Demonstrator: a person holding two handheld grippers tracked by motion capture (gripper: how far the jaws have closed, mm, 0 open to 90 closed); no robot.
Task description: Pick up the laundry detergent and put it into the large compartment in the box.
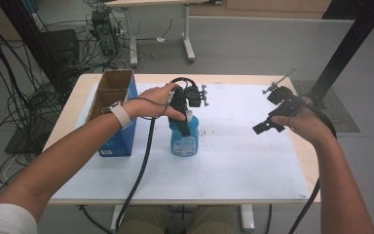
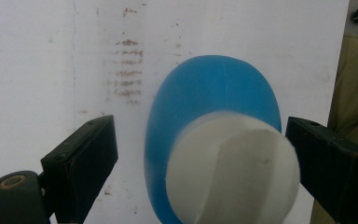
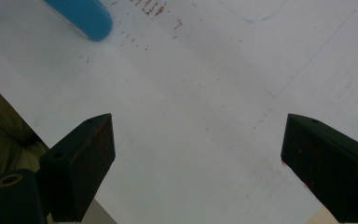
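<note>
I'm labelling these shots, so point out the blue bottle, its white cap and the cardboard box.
blue bottle (image 1: 183, 144): high view, front label.
white cap (image 2: 233, 170): left gripper view, cap top.
cardboard box (image 1: 118, 140): high view, blue side.

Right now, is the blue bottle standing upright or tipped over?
Upright. The blue bottle stands on its base on the white table top, white cap uppermost; the left gripper is above it, jaws open around the cap.
</note>
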